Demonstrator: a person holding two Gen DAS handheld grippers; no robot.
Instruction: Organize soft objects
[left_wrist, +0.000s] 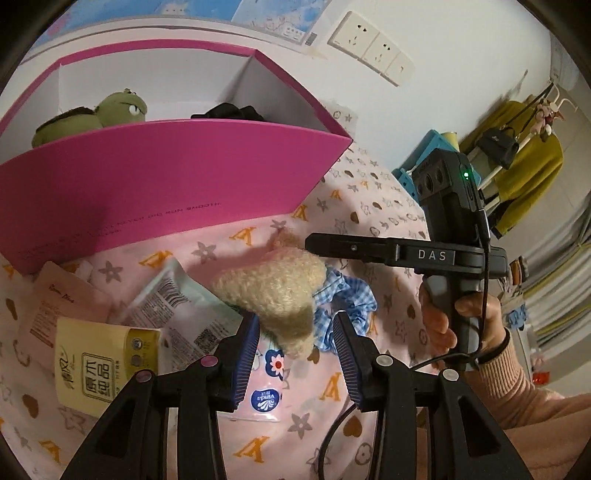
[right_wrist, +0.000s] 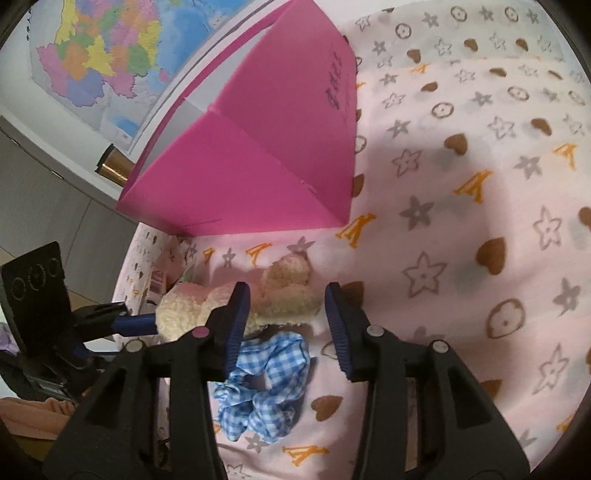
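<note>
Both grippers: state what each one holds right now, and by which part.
Nothing is held. The left gripper is open around the fuzzy cream plush, not clamped. The right gripper is open above the blue gingham scrunchie.

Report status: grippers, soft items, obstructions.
Left gripper open at beige plush. Right gripper open above blue scrunchie. Pink box unobstructed.

Black claw (left_wrist: 295, 332), ribbed blue pads (left_wrist: 245, 354), pink sleeve (left_wrist: 498, 373).
</note>
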